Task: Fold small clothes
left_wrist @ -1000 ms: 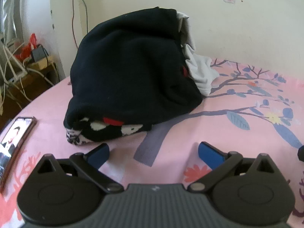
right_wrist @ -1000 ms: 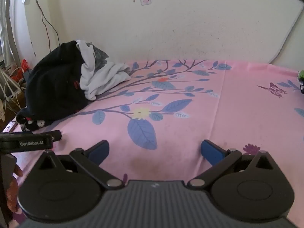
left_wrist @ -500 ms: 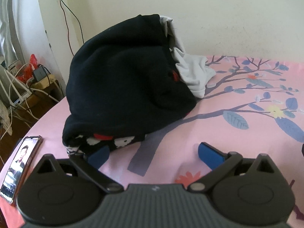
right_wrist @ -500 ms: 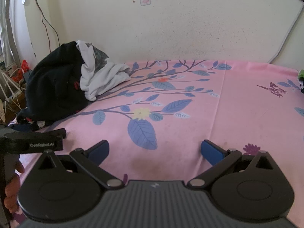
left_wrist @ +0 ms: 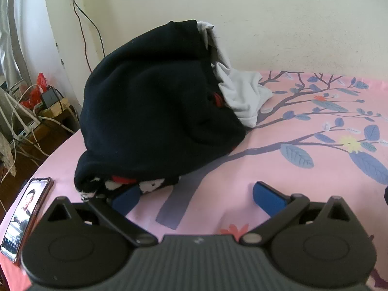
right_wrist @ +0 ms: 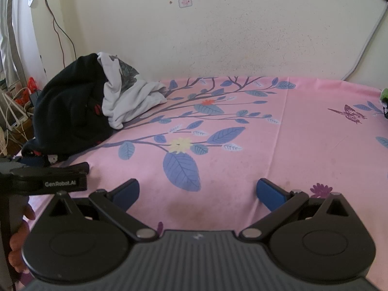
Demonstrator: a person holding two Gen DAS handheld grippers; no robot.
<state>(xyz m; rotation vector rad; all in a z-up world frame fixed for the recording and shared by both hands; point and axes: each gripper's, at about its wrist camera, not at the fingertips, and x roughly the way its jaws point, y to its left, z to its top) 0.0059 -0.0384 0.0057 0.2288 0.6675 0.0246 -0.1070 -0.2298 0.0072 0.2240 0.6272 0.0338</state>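
Slumping in a heap at the bed's ten o'clock corner, the black garment (left_wrist: 155, 106) rose like a dome against the cream wall (left_wrist: 303, 29), with a red-and-white patterned hem (left_wrist: 135, 184) peeking out along its near edge. A white garment (left_wrist: 245, 97) spilled from its three o'clock side onto the pink bedsheet (left_wrist: 303, 179), which carried a printed tree with blue leaves and a yellow flower (right_wrist: 179, 144).

The left gripper (left_wrist: 194, 196) hovered low at the heap's six o'clock, fingers spread wide with nothing between them; its left blue fingertip (left_wrist: 126, 198) sat right at the patterned hem, though I could not tell whether it touched the cloth. The other fingertip was over bare sheet.

The right gripper (right_wrist: 197, 191) hung well apart from the clothes, toward the middle of the bed, its fingers likewise wide open and empty over the print. From its view the left gripper's black body, lettered "GenRobot.AI" (right_wrist: 60, 183), showed at nine o'clock, with a hand (right_wrist: 20, 232) below it.

A phone (left_wrist: 26, 218) lay face up on the sheet at the heap's eight o'clock, screen lit. Beyond the bed edge, white cables (left_wrist: 21, 111) tangled over a low wooden stand.
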